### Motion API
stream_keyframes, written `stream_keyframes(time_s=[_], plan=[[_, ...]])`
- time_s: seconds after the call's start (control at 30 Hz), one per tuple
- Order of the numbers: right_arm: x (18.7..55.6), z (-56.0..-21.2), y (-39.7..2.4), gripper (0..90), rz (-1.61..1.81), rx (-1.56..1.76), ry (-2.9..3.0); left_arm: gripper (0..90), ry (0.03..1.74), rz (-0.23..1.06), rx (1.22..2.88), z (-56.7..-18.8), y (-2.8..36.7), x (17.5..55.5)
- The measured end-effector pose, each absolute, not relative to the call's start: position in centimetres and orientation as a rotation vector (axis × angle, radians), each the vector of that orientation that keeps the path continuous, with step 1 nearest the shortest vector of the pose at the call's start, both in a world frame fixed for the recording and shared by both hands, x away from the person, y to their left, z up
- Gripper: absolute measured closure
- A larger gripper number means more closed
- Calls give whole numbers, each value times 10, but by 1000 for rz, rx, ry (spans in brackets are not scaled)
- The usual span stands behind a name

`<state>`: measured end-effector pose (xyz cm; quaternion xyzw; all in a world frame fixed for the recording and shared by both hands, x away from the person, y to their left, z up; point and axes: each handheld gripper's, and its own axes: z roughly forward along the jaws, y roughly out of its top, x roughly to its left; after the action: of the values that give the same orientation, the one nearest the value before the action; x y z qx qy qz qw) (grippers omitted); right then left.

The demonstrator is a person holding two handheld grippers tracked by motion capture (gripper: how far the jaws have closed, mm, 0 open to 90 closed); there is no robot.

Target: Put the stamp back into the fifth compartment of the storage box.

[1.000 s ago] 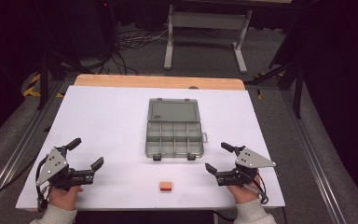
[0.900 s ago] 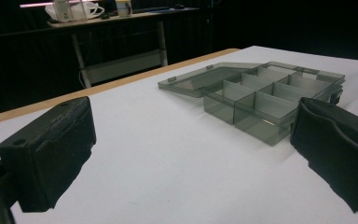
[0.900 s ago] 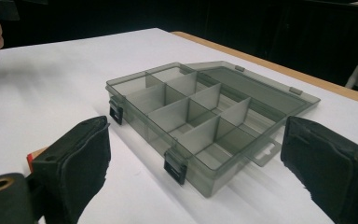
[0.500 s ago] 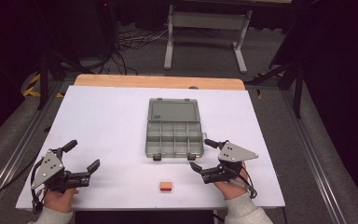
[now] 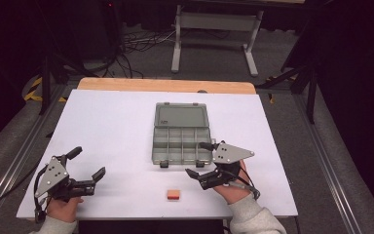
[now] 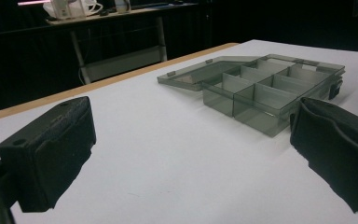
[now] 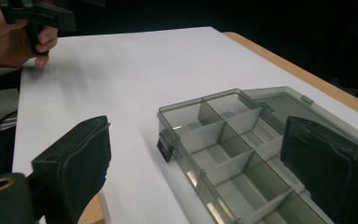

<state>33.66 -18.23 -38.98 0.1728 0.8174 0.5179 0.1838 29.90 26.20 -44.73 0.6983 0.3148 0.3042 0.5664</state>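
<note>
On the white worktop (image 5: 112,126) the compartment box (image 5: 182,134) lies open at mid-table, its cells apparently empty. The right gripper (image 5: 198,159) is held beside its near corner, the left gripper (image 5: 87,162) well apart, both with jaws wide and empty. The small orange block (image 5: 173,194) lies ungrasped near the front edge, so placing it is judged not yet begun.

The tabletop (image 5: 112,126) is plain white, with a light wood strip along its far edge. The box (image 5: 182,132) is smoky translucent grey, lid and dividers alike, with two black latches on its near side. A small block (image 5: 173,195) is orange-red with a paler top. Both grippers, the left (image 5: 88,165) and the right (image 5: 198,159), are black with matt black jaws, each topped by a grey three-cornered plate. The sleeves are light grey. The floor around is dark grey, with a yellow and black striped mark at the left.
</note>
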Motion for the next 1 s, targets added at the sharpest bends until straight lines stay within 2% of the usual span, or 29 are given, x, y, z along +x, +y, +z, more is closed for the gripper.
stream_keyframes(time_s=[0.67,1.0], plan=[[348,-381,-139,91,1464,355,2476,8,740,712,1637,-447,262,299],[350,-382,-121,143,1340,244,2649,8,737,712,1638,-447,262,299]])
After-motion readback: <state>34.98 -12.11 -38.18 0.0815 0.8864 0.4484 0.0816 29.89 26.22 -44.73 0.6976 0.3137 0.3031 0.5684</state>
